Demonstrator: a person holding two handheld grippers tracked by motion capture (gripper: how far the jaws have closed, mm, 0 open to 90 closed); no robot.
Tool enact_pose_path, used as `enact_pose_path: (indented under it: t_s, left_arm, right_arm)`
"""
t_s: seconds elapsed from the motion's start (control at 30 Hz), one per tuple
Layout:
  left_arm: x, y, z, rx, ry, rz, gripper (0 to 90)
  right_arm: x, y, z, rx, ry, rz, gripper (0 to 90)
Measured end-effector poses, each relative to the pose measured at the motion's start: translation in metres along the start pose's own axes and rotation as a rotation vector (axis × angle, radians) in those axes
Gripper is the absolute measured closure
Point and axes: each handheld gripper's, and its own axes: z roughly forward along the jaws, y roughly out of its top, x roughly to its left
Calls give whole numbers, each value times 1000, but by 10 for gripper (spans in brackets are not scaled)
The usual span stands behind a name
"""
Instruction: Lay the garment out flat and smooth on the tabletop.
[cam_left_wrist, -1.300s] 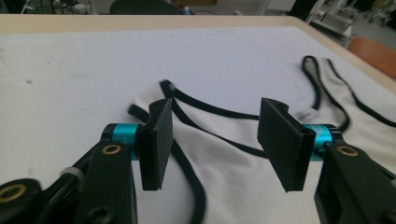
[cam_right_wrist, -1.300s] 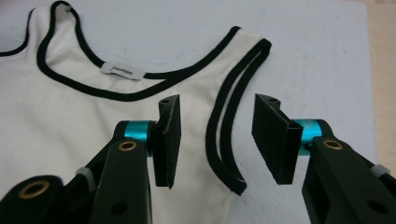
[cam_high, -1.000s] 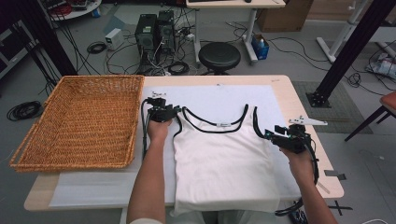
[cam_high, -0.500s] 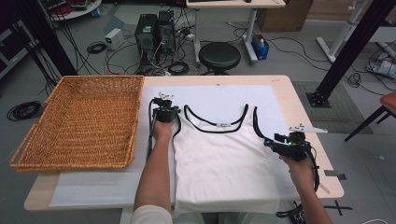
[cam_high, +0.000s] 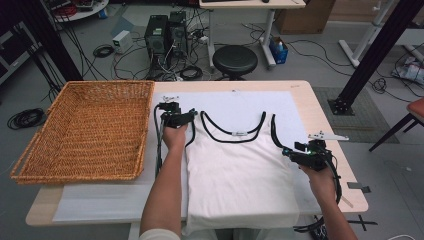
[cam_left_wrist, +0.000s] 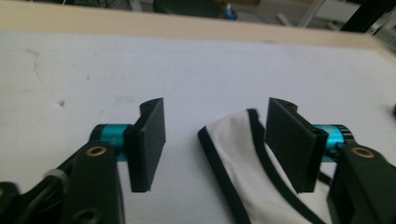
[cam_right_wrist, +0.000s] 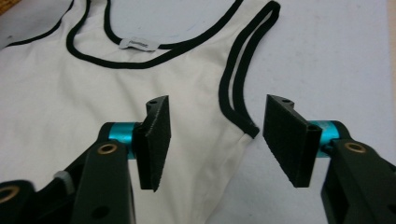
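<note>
A white tank top (cam_high: 235, 170) trimmed in black at neckline and armholes, with a small white label inside the neck, lies on a white sheet (cam_high: 100, 200) covering a pale wooden table (cam_high: 325, 115). Beside it sits a golden-brown wicker basket (cam_high: 85, 132). The left gripper (cam_left_wrist: 215, 140) and right gripper (cam_right_wrist: 217, 140) are black, with turquoise metal collars and brass-coloured fittings behind their dark pads.
</note>
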Motion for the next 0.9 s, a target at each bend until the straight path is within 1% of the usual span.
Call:
enact_pose_path:
  t_s: [0.03, 0.07, 0.1, 0.13, 0.17, 0.2, 0.23, 0.27, 0.37, 0.43, 0.47, 0.53, 0.57, 0.63, 0.77, 0.87, 0.9]
  left_arm:
    - [0, 1, -5, -19, -23, -10, 339]
    - [-1, 2, -11, -39, -53, -7, 310]
    - [-1, 2, -16, -59, -82, -8, 298]
    - [-2, 3, -19, -69, -113, -13, 283]
    - [-3, 5, -25, -75, -140, -10, 271]
    - [-5, 6, -29, -80, -152, 3, 265]
    - [-6, 8, -32, -87, -170, 4, 263]
    - [-8, 9, -35, -91, -186, 3, 263]
    - [-16, 12, -44, -91, -214, 29, 262]
    - [-20, 13, -47, -85, -220, 42, 263]
    - [-21, 13, -49, -82, -226, 50, 263]
    - [-23, 13, -51, -77, -223, 68, 263]
    - [-24, 13, -51, -80, -218, 75, 264]
    - [-24, 13, -53, -81, -216, 85, 263]
    - [-23, 13, -53, -76, -202, 93, 264]
    - [-22, 13, -54, -62, -184, 113, 264]
    - [-22, 14, -53, -63, -184, 112, 264]
  right_arm:
    - [0, 3, 1, -3, -15, -13, 371]
    - [-1, 8, 1, -12, -31, -26, 319]
    - [-2, 13, 2, -24, -53, -46, 286]
    - [-3, 18, 2, -31, -74, -66, 243]
    - [-5, 23, 3, -37, -86, -81, 196]
    - [-9, 30, 6, -45, -108, -114, 187]
    - [-11, 36, 8, -41, -114, -133, 159]
    - [-14, 43, 10, -33, -110, -148, 99]
    - [-19, 58, 15, -20, -110, -160, 99]
    - [-21, 66, 17, -19, -102, -179, 100]
    - [-22, 71, 16, -27, -99, -181, 100]
    - [-24, 79, 14, -65, -82, -188, 100]
    - [-24, 81, 14, -76, -84, -188, 100]
    - [-25, 87, 14, -82, -74, -200, 100]
    - [-29, 92, 21, -56, -47, -168, 100]
    - [-32, 91, 26, -32, -39, -157, 100]
    - [-33, 91, 27, -27, -37, -161, 100]
